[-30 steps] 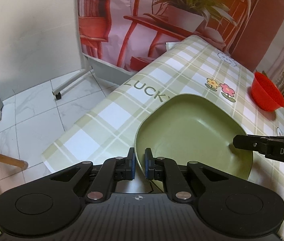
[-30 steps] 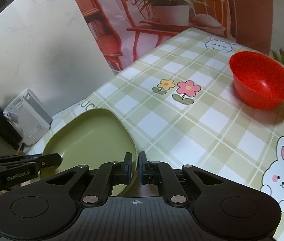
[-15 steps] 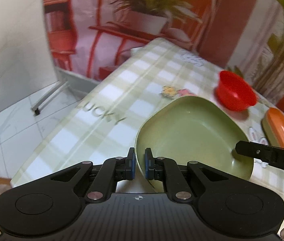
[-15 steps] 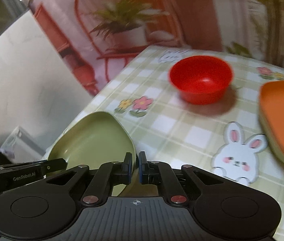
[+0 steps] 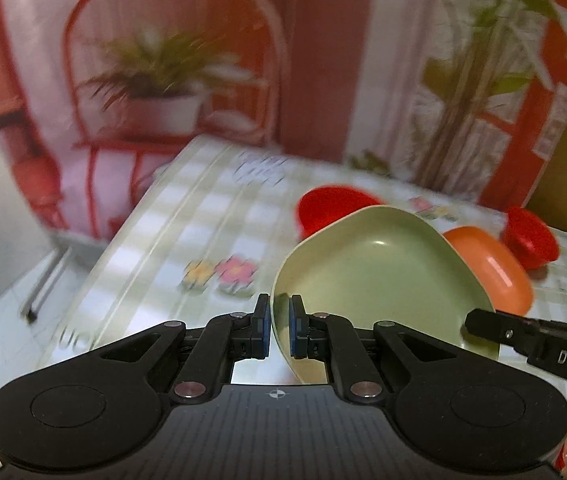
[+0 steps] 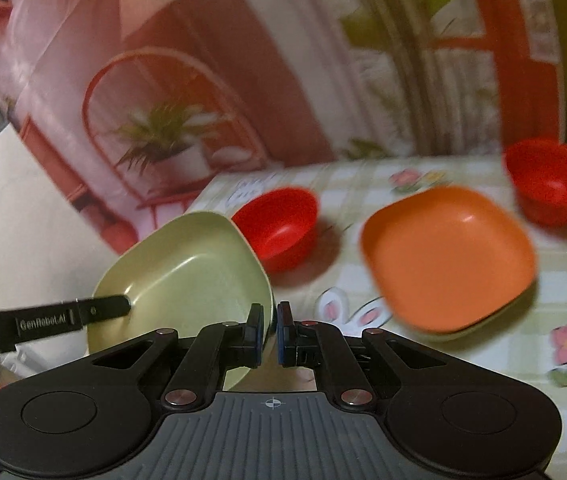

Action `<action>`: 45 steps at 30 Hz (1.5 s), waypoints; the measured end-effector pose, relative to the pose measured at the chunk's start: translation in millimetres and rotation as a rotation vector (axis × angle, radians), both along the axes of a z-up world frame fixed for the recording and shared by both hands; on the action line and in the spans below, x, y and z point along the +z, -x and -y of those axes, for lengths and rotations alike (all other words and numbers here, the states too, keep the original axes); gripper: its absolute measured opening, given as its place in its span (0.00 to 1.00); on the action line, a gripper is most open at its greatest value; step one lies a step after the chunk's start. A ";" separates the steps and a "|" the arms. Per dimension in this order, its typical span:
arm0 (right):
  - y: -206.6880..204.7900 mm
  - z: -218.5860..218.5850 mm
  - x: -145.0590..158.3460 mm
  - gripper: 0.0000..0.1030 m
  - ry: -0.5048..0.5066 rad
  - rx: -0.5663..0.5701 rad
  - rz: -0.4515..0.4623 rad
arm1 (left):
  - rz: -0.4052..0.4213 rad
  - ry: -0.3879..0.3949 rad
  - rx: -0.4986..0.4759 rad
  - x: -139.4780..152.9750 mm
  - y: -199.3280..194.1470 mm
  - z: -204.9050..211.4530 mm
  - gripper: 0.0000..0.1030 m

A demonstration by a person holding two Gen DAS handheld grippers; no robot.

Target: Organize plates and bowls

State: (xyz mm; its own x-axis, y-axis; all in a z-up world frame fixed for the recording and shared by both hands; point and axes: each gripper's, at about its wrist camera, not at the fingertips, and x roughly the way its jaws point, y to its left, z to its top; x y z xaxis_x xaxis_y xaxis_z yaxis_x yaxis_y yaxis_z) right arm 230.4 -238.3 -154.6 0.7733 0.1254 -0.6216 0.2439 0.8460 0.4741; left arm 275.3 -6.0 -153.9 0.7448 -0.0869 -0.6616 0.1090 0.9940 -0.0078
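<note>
A green square plate [image 5: 383,276] hangs in the air above the table, held by both grippers. My left gripper [image 5: 280,326] is shut on its near left rim. My right gripper [image 6: 269,334] is shut on its right rim [image 6: 187,276]. An orange square plate [image 6: 447,256] lies on the table to the right, on top of a green one. It also shows in the left wrist view [image 5: 491,268]. One red bowl [image 6: 279,226] stands behind the held plate. A second red bowl [image 6: 551,180] stands at the far right.
The table has a green checked cloth [image 6: 347,280] with rabbit and flower prints. Its left edge [image 5: 123,240] drops to a tiled floor. A printed backdrop with a chair and plants [image 5: 171,80] hangs behind the table.
Both grippers have lifted the green plate off the table and carried it right, towards the orange plate. Both red bowls and the orange plate have come into view.
</note>
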 end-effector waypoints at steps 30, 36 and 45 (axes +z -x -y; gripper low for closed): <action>37.7 106.6 -6.1 0.07 0.027 -0.272 0.004 | 0.039 -0.056 -0.309 -0.2 -68.6 135.5 0.10; 33.7 123.6 -13.6 0.07 0.032 -0.298 -0.023 | 0.040 -0.043 -0.329 -8.6 -82.2 153.3 0.10; 25.2 138.1 -27.6 0.07 0.043 -0.310 -0.064 | 0.005 -0.037 -0.339 -25.9 -95.9 165.3 0.10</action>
State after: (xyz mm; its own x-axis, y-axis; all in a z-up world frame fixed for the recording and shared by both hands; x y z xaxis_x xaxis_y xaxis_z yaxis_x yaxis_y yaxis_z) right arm 205.3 -376.4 -182.2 0.7299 -0.1372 -0.6696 0.5211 0.7457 0.4152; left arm 371.2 -171.3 -179.8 0.6807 -0.3067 -0.6653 0.4337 0.9006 0.0286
